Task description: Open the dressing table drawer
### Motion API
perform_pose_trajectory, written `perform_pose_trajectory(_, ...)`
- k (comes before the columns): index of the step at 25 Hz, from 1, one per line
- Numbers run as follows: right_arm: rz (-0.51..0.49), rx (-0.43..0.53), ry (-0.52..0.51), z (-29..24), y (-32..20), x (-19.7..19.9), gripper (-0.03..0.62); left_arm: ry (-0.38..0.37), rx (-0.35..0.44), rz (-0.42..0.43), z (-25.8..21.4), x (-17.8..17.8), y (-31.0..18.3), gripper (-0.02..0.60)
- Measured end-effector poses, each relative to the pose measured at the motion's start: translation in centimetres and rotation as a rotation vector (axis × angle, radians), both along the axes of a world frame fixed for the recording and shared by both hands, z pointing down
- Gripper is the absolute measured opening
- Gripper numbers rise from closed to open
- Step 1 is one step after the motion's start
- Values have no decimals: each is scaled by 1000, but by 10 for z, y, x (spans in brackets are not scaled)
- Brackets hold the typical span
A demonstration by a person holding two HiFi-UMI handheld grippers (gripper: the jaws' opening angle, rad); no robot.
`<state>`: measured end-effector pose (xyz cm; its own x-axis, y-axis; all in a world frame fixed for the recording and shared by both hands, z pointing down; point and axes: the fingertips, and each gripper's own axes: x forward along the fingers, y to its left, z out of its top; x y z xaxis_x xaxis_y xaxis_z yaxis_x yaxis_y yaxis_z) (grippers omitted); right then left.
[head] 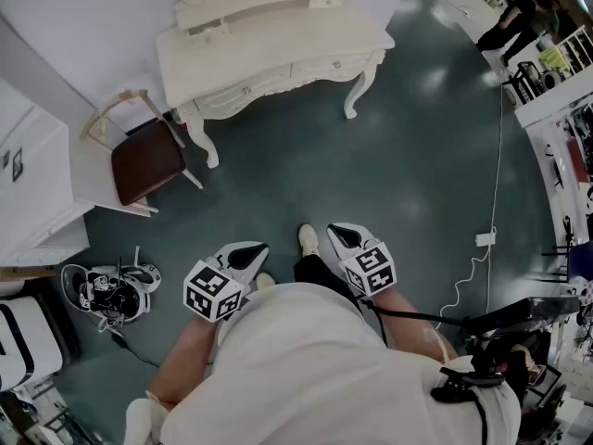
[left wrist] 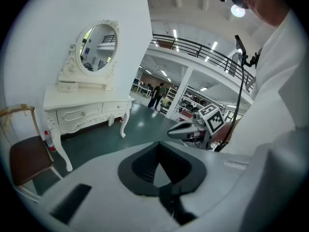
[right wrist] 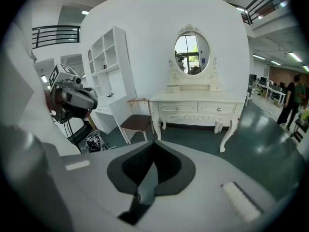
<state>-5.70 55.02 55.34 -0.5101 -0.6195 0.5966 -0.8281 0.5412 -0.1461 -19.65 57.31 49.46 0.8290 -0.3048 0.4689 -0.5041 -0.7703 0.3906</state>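
The white dressing table [head: 278, 49] stands against the wall a few steps ahead of me, with an oval mirror [right wrist: 192, 54] on top. Its two front drawers [right wrist: 179, 108] [right wrist: 218, 109] are closed, each with a small knob. My left gripper [head: 248, 248] and right gripper [head: 341, 234] are held side by side close to my body, angled down at the floor and far from the table. Both have their jaws together with nothing between them. The left gripper view shows the table [left wrist: 87, 108] at the left and the right gripper [left wrist: 193, 128] beside it.
A brown-seated chair [head: 146, 160] stands left of the table, next to a white shelf unit [head: 28, 184]. A device with cables [head: 111, 293] lies on the floor at the left. A cable with a power strip [head: 485, 239] runs at the right. People [head: 514, 17] stand far back.
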Motion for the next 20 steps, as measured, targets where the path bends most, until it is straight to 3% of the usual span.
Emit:
perform_pose_trajectory(5, 1, 39, 2, -11, -34, 45, -2, -6, 14, 3, -6, 45, -25, 2)
perform_pose_trajectory(16, -17, 69, -10, -18, -148, 150, 2, -44, 50, -9, -24, 156, -141, 2)
perform_pose_trajectory(20, -22, 46, 7, -5, -180, 184, 51, -40, 56, -9, -27, 192, -174, 2)
